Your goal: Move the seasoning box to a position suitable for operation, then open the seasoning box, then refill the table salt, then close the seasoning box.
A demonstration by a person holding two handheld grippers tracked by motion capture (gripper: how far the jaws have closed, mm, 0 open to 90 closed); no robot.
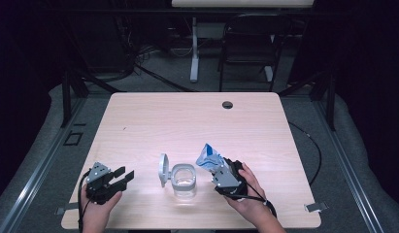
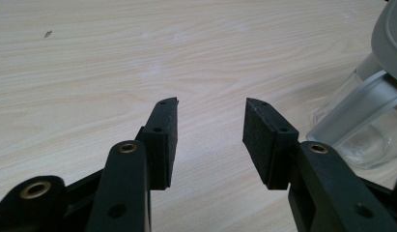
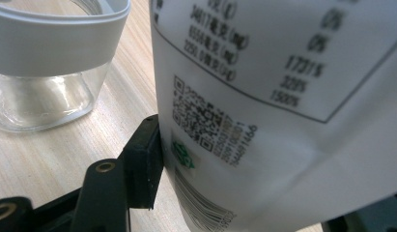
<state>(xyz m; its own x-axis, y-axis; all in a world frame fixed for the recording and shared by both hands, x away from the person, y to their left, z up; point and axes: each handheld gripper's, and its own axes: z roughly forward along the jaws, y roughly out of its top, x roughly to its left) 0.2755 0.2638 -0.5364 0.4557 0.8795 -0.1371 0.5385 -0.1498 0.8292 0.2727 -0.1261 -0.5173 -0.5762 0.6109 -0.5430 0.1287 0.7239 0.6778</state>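
The packet [image 1: 208,156], a blue-and-white pouch with printed panels and a barcode, sits pinched in the right hand-held gripper [image 1: 217,168], tilted up toward eleven o'clock from the hand [image 1: 245,196]. In the right gripper view its white back [image 3: 263,111] crosses the frame, with one black jaw pressed against its left side; the other jaw is hidden behind it. Just beside it, at nine o'clock from the packet, stands the jar [image 1: 183,180], a clear square glass container with a pale grey collar, its hinged lid [image 1: 163,169] swung open and standing upright on the jar's nine o'clock side. The jar looks empty, though the glass makes this hard to be sure of.

The step in hand seems to be bringing the packet to the jar's mouth. The next move calls for carrying the packet over the opening and either tipping it or lowering it in. Whether its top is torn open I cannot tell.

The left hand-held gripper [image 1: 120,175] rests at nine o'clock from the jar, well apart from it, jaws spread and holding nothing; its own view shows the pads [image 2: 162,140] wide over bare wood, with the jar [image 2: 360,121] at three o'clock.

The surface [image 1: 187,121] is pale wood-grain with a round cable hole [image 1: 227,104] toward twelve o'clock. Beyond it the room is dark: grey carpet, a black chair [image 1: 248,48], a white table leg [image 1: 194,48] and loose cables.
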